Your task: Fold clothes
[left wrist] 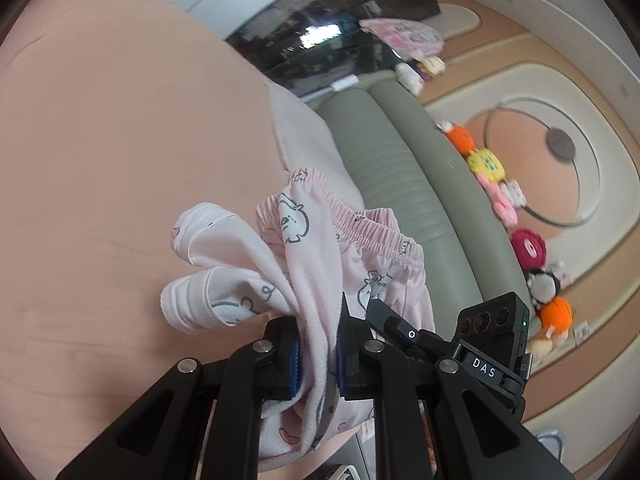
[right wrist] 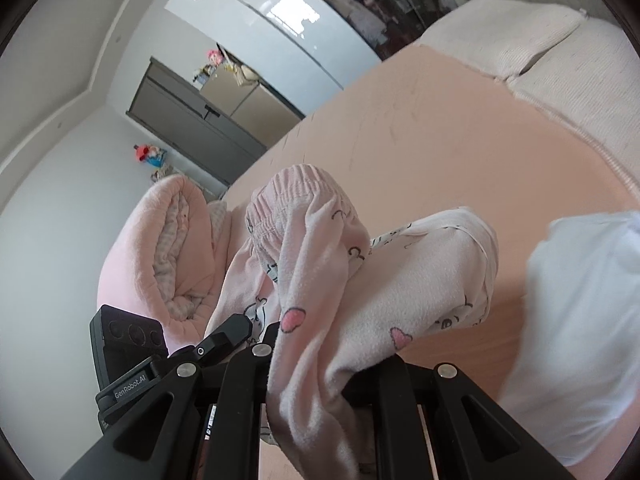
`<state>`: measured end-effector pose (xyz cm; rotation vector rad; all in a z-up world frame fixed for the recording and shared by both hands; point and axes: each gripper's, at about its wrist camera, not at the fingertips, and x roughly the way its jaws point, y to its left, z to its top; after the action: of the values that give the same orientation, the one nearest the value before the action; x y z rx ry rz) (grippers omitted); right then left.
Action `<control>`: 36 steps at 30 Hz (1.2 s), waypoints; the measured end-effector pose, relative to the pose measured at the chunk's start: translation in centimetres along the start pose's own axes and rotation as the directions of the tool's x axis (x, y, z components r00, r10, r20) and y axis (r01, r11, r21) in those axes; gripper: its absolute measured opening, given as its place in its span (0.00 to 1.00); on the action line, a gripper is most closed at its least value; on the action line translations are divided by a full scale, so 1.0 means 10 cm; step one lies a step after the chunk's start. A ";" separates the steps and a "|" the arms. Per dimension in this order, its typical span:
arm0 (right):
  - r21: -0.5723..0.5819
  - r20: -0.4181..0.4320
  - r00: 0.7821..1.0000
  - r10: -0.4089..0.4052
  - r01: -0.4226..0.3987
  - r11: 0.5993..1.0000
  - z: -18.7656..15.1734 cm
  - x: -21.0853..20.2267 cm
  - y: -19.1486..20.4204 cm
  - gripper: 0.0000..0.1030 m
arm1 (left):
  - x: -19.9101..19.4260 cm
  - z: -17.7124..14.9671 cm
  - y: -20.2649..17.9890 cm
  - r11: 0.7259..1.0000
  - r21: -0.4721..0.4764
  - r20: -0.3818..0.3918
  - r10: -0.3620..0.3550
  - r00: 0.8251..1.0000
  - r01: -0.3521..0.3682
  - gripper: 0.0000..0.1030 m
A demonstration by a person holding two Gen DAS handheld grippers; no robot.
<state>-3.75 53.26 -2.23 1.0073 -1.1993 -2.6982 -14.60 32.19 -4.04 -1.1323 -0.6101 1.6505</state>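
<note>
Pale pink pyjama trousers (left wrist: 320, 256) with cartoon animal prints and a gathered elastic waistband hang bunched above the peach bed sheet (left wrist: 100, 160). My left gripper (left wrist: 316, 360) is shut on a fold of them, blue pads pressing from both sides. In the right wrist view the same trousers (right wrist: 320, 292), with pink hearts, drape over my right gripper (right wrist: 312, 376), which is shut on the cloth; its fingertips are hidden under the fabric. The waistband (right wrist: 296, 188) rises above the sheet (right wrist: 440, 128).
A grey padded headboard (left wrist: 400, 184) with a row of plush toys (left wrist: 488, 168) runs along the bed. A rolled pink blanket (right wrist: 168, 248) lies at the left, a white garment (right wrist: 576, 320) at the right, and a cream pillow (right wrist: 520, 32) at the far end.
</note>
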 end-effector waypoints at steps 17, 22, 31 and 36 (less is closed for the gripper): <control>0.070 0.126 0.978 -0.168 0.160 0.985 0.23 -1.31 -0.76 0.09 | 1.03 -0.23 -0.75 0.987 0.099 -0.189 -0.107 0.976 0.128 0.11; 0.070 0.144 0.965 -0.220 0.212 0.975 0.21 -1.47 -0.84 0.09 | 1.24 -0.29 -0.86 0.982 0.116 -0.228 -0.122 0.966 0.152 0.11; 0.108 0.124 0.955 -0.270 0.257 0.960 0.09 -1.58 -1.22 0.09 | 1.57 -0.48 -0.85 0.971 0.187 -0.316 -0.087 0.945 0.152 0.11; 0.118 0.116 0.955 -0.271 0.258 0.959 0.01 -1.54 -1.40 0.09 | 1.64 -0.51 -0.75 0.971 0.183 -0.330 -0.089 0.940 0.156 0.11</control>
<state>11.59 67.32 -3.11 1.0914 -1.3241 -2.9773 -7.68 49.41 -6.45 -1.1516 -0.2854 1.3494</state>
